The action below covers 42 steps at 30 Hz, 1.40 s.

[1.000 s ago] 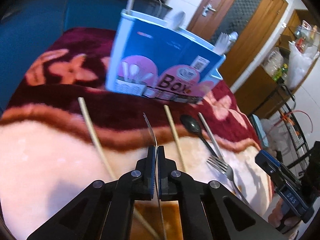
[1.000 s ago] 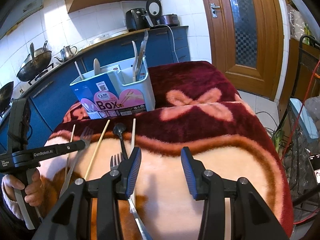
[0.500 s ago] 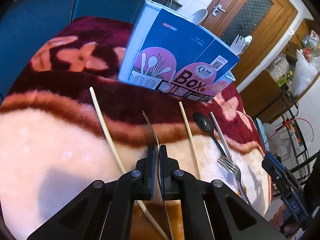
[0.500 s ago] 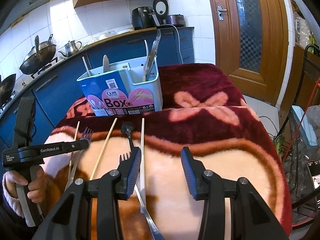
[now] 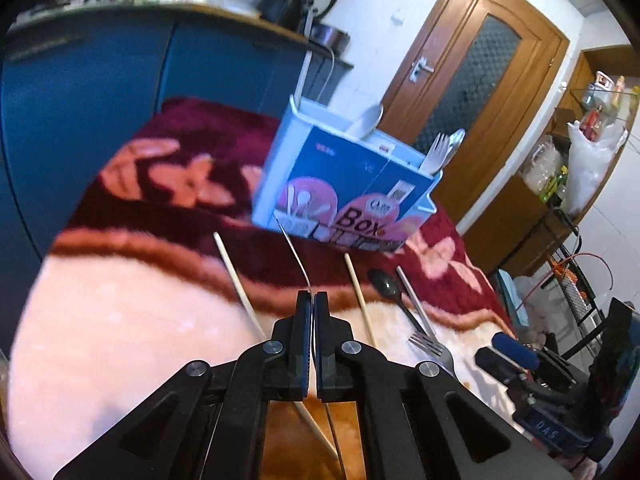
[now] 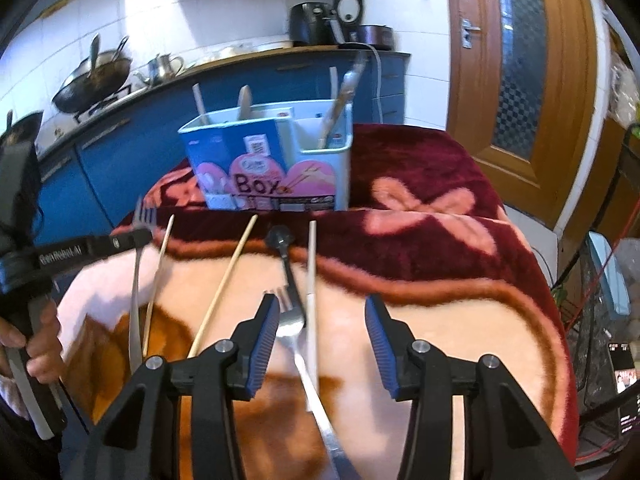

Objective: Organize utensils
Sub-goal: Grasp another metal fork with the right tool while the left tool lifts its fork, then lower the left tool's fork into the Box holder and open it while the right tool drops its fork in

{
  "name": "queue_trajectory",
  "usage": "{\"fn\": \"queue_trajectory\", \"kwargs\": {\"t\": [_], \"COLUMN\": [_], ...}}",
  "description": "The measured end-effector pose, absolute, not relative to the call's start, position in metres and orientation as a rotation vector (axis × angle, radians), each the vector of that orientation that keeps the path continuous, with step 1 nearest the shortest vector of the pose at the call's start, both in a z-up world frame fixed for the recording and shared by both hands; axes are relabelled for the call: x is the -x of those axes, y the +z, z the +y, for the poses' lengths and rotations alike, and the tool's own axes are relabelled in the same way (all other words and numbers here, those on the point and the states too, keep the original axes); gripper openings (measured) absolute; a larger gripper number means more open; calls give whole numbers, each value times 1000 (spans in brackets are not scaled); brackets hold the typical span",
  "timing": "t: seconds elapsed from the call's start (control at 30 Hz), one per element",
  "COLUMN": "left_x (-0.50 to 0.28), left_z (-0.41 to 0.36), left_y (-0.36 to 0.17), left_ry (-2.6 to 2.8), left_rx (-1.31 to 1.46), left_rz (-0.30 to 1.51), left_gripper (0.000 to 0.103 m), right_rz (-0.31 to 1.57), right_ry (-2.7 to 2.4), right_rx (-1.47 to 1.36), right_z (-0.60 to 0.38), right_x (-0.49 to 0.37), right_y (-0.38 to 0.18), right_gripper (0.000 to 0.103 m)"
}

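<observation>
the left gripper (image 5: 312, 300) is clenched on a thin silver metal fork (image 6: 138, 276), ahead of it the blue-and-white utensil box (image 5: 344, 188); held edge-on, the fork could swivel and miss. the right gripper (image 6: 320, 340) is released, its jaws just widened over another steel fork (image 6: 290, 320).

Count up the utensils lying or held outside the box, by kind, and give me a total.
Forks: 2, the loose fork and the held fork in the left tongs
Chopsticks: 3
Spoons: 1
Total: 6
</observation>
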<state>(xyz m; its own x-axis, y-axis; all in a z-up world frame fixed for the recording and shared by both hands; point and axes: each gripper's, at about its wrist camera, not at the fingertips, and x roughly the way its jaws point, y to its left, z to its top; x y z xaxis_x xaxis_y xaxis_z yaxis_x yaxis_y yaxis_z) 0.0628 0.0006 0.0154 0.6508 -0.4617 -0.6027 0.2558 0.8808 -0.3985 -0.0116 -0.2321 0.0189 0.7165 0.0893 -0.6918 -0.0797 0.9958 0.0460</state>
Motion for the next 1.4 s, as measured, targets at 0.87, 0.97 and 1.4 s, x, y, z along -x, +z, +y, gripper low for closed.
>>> {"fn": "queue_trajectory", "kwargs": {"t": [0.87,0.97,1.4], "left_x": [-40,-36,-17], "left_z": [22,21,20], "left_y": [29,32,58], "left_ry": [-402,-398,-378], "left_rx": [276,270,257], "left_rz": [655,647,544], "left_gripper": [1,1,1], "right_rz": [809,777,505], "right_ry": [85,80,122], "right_rx": [9,-10,-161], "right_z": [-220,-224,-242], "right_x": [-1,4,37], "right_y": [-4,0,52], "right_gripper": [7,6,3]}}
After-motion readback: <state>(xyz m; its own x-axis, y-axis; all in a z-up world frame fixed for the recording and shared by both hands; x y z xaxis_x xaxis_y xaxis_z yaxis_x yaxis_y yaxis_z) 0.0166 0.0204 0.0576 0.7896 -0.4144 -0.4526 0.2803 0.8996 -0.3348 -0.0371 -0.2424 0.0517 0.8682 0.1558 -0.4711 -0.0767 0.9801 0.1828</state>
